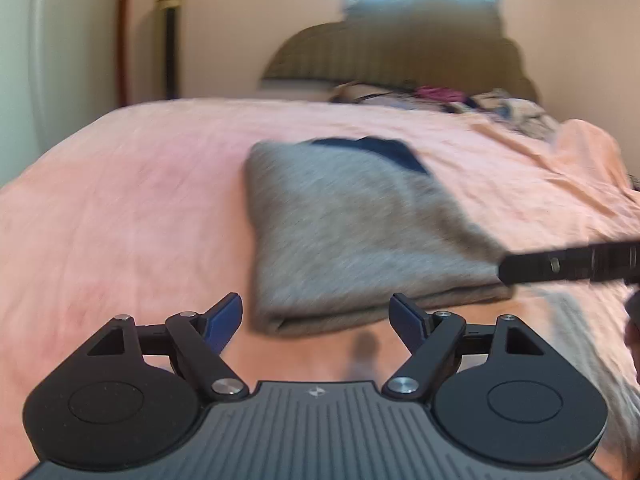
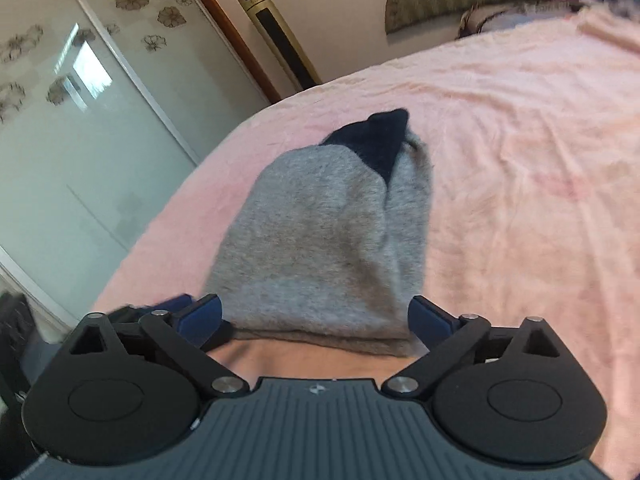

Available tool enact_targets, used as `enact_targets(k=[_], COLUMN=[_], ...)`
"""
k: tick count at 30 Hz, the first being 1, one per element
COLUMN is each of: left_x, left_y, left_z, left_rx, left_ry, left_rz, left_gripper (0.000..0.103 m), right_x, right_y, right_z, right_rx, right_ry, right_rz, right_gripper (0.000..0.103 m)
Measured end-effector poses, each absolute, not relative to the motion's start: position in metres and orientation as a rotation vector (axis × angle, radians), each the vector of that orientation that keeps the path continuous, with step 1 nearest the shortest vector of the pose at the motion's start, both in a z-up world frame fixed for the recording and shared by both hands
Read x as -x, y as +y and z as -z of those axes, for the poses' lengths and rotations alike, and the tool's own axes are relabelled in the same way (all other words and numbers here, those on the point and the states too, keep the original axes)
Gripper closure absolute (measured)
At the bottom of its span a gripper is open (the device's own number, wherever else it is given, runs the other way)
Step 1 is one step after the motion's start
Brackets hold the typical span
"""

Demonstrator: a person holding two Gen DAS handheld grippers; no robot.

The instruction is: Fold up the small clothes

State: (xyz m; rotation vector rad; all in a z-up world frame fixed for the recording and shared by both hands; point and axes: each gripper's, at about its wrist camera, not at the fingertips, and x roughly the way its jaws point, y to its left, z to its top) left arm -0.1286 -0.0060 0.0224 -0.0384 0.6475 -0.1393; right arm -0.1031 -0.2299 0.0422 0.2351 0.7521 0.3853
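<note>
Left wrist view showed my left gripper [image 1: 316, 316] at the bottom of the frame with its blue pads spread wide and nothing between them, just short of the near edge of the folded grey garment [image 1: 360, 232]. That garment lay flat on the pink bedspread [image 1: 140, 200] in the middle of the picture, a dark navy patch [image 1: 384, 150] showing at its far end. At the right edge, part of my right gripper [image 1: 568, 266] reached in beside the garment's near right corner. Right wrist view had my right gripper [image 2: 316, 316] low in the frame, its jaws at full spread and empty, the garment's near folded edge [image 2: 320, 336] lying between the pads without either one pressing it. A pile of mixed clothes [image 1: 440, 96] sat at the far end of the bed, below the headboard [image 1: 400, 52].
</note>
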Motion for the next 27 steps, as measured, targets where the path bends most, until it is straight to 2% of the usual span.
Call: enact_targets(k=[2, 4, 6, 8, 27], left_x=[0.129, 0.132, 0.128, 0.125, 0.124], left_y=[-0.005, -0.01, -0.014, -0.013, -0.016], left_z=[-0.012, -0.005, -0.004, -0.002, -0.002], left_rx=[0.063, 0.036, 0.011, 0.01, -0.003], left_ry=[0.69, 0.676, 0.695, 0.713, 0.715], left_rz=[0.089, 0.052, 0.054, 0.073, 0.068], left_gripper=[0.022, 0.016, 0.006, 0.0, 0.0], right_x=[0.106, 0.102, 0.108, 0.114, 0.115], right_y=[-0.225, -0.224, -0.213, -0.199, -0.194], right_z=[-0.031, -0.014, -0.006, 0.001, 0.001], right_rx=[-0.146, -0.105, -0.023, 0.071, 0.019], right_ry=[0.767, 0.802, 0.755, 0.729, 0.725], right_rz=[-0.313, -0.244, -0.209, -0.169, -0.072], right_gripper=[0.0, 0.0, 0.0, 0.0, 0.0])
